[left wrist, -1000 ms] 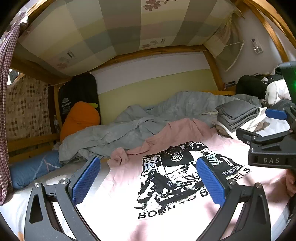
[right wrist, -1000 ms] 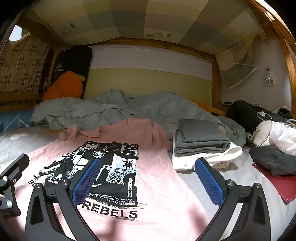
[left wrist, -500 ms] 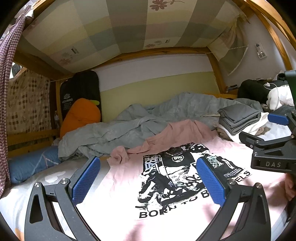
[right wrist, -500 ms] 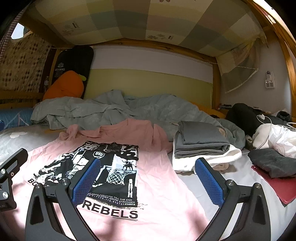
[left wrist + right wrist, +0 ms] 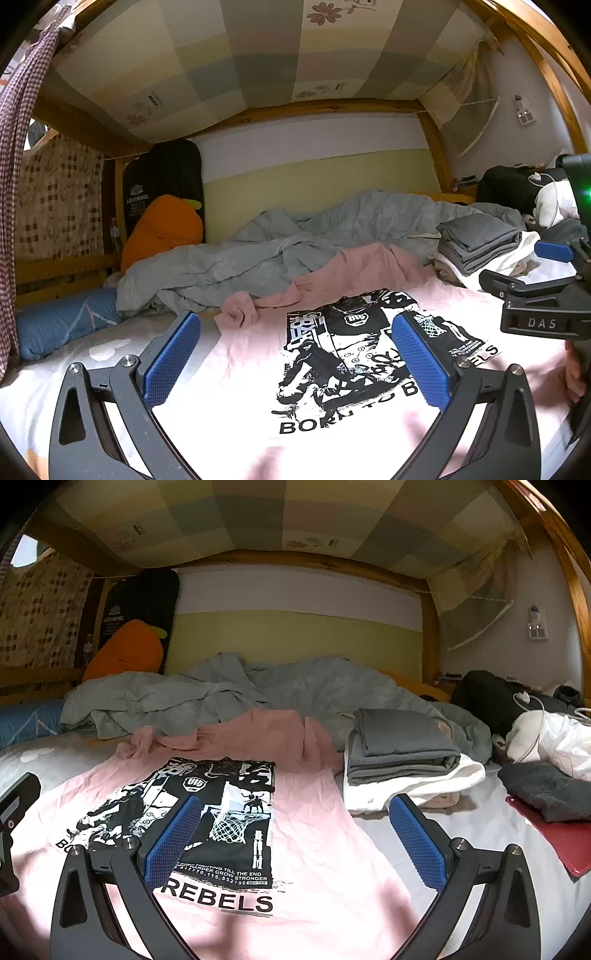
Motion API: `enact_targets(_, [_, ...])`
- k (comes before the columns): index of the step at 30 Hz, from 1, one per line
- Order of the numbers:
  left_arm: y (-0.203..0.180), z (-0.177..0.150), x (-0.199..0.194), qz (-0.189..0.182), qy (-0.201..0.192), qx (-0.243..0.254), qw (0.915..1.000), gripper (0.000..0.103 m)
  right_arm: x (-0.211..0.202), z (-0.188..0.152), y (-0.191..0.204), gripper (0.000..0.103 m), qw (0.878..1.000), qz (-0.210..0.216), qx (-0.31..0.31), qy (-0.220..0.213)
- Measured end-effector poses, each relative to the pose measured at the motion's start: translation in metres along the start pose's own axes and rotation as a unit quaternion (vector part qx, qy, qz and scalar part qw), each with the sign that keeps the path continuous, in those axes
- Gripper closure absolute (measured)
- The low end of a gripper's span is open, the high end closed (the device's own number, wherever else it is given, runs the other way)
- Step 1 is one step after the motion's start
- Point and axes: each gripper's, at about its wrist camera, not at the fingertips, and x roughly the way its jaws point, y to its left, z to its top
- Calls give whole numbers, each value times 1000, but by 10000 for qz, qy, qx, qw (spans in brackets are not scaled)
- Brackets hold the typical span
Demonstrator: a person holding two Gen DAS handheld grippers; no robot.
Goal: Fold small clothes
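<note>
- Claws first: the left claw (image 5: 295, 363) hangs low over the near part of the pink T-shirt (image 5: 369, 424) with its blue pads wide apart and nothing between them; the right claw (image 5: 293, 840) is just as wide and just as empty, straddling the shirt's right edge
- Shirt placement: it lies print side up on the bed (image 5: 461, 834), hem toward the cameras, its collar end rumpled against the grey duvet (image 5: 295, 243)
- Judged step: first fold not yet begun; each claw should pinch only the shirt's fabric at a hem corner, not the sheet under it, then carry the edge over evenly so the print stays flat
- Beyond, right: a folded stack (image 5: 399, 753), grey on white, close beside the shirt
- Hard to tell: the hem itself is cut off below both views, the left sleeve (image 5: 238, 308) is bunched, and the right sleeve cannot be made out
</note>
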Motion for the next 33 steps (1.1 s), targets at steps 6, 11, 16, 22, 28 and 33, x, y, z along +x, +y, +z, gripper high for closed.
enact_targets(6, [0,0,0,5,-23,-14,10000,0,2,-1,-4,0,9999,42,97,31])
enact_targets(11, [3,-2,-4,85,-125,-76,9999,0,1,-2,1,1,9997,-242,45,29])
enact_targets(16, [5,-3,-4,126,-78,-67,9999,0,-2,-3,2,1,9993,-367,40,-27])
enact_targets(22, [13,1,-5,32,-81,-301,9995,0,-3,-4,7,1,9999,-134,-71,62])
enact_targets(28, [20,1,-1,368,88,-482,9981,0,0,-6,10,1,9998,3,-107,166])
enact_targets(33, [21,2,2,309,127,-495,9982,0,1,-8,11,1,9998,18,-99,181])
